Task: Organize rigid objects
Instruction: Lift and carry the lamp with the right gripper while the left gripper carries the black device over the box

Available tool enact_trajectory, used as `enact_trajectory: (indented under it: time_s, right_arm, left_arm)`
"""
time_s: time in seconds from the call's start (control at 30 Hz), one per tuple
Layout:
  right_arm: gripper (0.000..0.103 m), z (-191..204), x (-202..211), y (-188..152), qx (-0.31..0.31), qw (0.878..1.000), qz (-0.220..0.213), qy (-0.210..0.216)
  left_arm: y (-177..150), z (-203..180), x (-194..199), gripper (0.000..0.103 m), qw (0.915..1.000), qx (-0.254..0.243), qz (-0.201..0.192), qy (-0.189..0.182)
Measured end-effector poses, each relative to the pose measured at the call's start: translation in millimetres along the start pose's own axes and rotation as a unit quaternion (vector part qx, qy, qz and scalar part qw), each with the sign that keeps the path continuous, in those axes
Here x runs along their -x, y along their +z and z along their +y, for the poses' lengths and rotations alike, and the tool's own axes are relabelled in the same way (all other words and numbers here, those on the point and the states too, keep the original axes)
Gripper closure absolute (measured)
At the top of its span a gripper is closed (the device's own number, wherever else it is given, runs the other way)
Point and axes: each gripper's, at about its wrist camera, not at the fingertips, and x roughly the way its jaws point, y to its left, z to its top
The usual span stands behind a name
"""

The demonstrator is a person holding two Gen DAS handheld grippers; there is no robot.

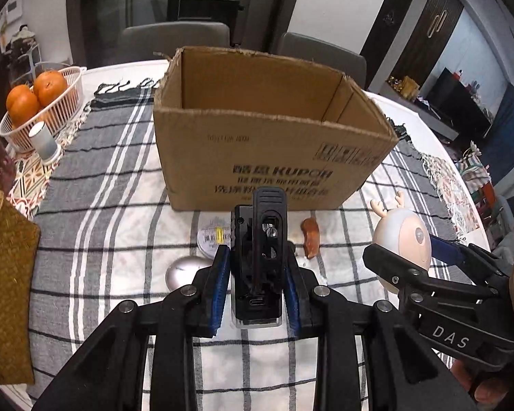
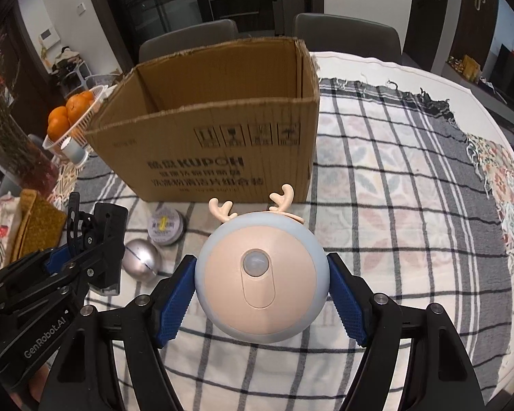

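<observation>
My left gripper is shut on a black clip device, held above the checked cloth in front of the open cardboard box. My right gripper is shut on a round deer night light with antlers, also in front of the box. The light also shows in the left wrist view, the black device in the right wrist view. On the cloth lie a silver ball, a round tin and a small brown piece.
A white basket of oranges and a small grey cup stand at the far left. A mustard cloth lies at the left edge. Two chairs stand behind the round table. Checked cloth lies right of the box.
</observation>
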Motion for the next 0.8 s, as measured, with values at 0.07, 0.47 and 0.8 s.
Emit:
enact_trajectory:
  time_s: [0.07, 0.47, 0.8]
  right_arm:
    - [0.028, 2, 3, 4, -0.002, 1.000, -0.004, 0.000]
    - [0.028, 11, 24, 33, -0.016, 0.999, -0.039, 0.012]
    - [0.028, 20, 42, 63, -0.019, 0.997, -0.075, 0.018]
  left_arm:
    - [6, 1, 4, 0.074, 1.0000, -0.002, -0.006, -0.003]
    - [38, 7, 30, 0.074, 0.9989, -0.024, -0.040, -0.007]
    - [71, 7, 46, 0.074, 0.9965, -0.044, -0.071, -0.009]
